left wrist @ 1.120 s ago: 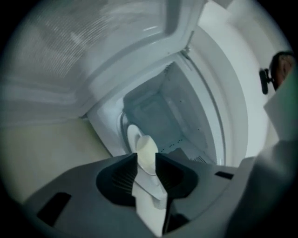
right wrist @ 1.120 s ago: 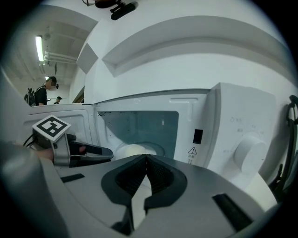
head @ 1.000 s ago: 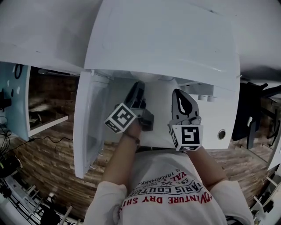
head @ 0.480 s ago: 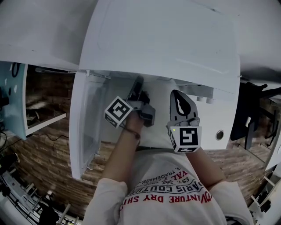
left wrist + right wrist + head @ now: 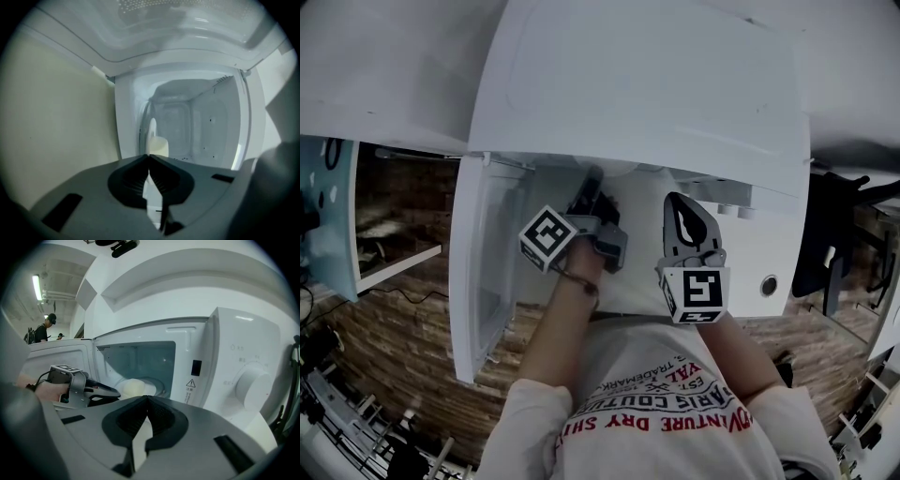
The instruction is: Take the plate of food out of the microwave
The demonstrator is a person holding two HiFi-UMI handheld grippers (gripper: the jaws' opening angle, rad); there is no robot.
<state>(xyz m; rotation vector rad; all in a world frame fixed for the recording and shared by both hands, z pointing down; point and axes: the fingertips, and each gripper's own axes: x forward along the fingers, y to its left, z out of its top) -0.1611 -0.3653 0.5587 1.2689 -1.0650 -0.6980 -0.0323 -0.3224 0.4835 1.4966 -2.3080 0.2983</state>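
The white microwave [image 5: 647, 84] stands with its door [image 5: 483, 262] swung open to the left. Inside lies a white plate [image 5: 157, 389] carrying a pale yellow lump of food [image 5: 132, 387]. My left gripper [image 5: 592, 183] reaches into the cavity, rolled on its side, and its jaws are shut on the near rim of the plate [image 5: 151, 131]; the food [image 5: 159, 146] sits just beyond its tips [image 5: 149, 157]. My right gripper [image 5: 675, 200] hovers outside, in front of the control panel, shut with nothing held [image 5: 147, 398].
The control knob [image 5: 251, 383] and a warning label [image 5: 190, 384] are to the right of the cavity. A shelf unit [image 5: 394, 248] stands at the left and a dark chair [image 5: 834, 234] at the right. A person [image 5: 47, 326] stands far off.
The left gripper's marker cube has shifted slightly left and up at the cavity mouth. The right gripper has barely moved.
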